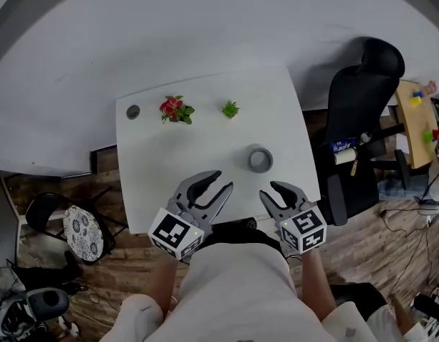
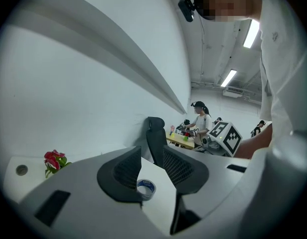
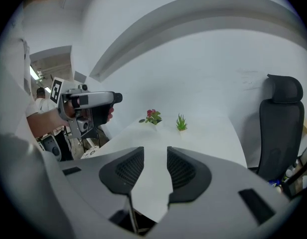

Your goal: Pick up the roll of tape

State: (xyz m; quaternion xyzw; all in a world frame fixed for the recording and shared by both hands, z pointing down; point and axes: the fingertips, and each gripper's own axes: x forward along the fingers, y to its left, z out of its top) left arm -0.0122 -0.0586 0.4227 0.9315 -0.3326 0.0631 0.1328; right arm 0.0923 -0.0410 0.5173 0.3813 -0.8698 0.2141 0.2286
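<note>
Grippers: both hover over the near edge of the white rectangular table (image 1: 205, 144), side by side and apart.
Left gripper (image 1: 223, 180): grey two-jaw tool with a black-and-white marker cube. Jaws released and spread wide, with no object between the ribbed pads (image 2: 127, 167).
Right gripper (image 1: 271, 189): same build. Jaws likewise released and wide, with only bare tabletop between them.
Task item: grey roll of tape (image 1: 260, 159) lying flat on the table, untouched. It sits just ahead of the right gripper's tips and ahead-right of the left gripper. The left gripper view shows it low in the jaw gap, beyond the tips (image 2: 145, 187). The right gripper view does not show it.
Farther ahead: small green potted plant (image 1: 230, 108) and red flower sprig (image 1: 175, 109), well clear of the tape.
Beyond right gripper, off-table: black office chair (image 1: 358, 105).
Step in hand: approach, judged early; no grasp made.
Next move: judged to call for the nearer, right gripper to advance and dip, straddle the roll's wall or whole width, then close squarely before lifting.
</note>
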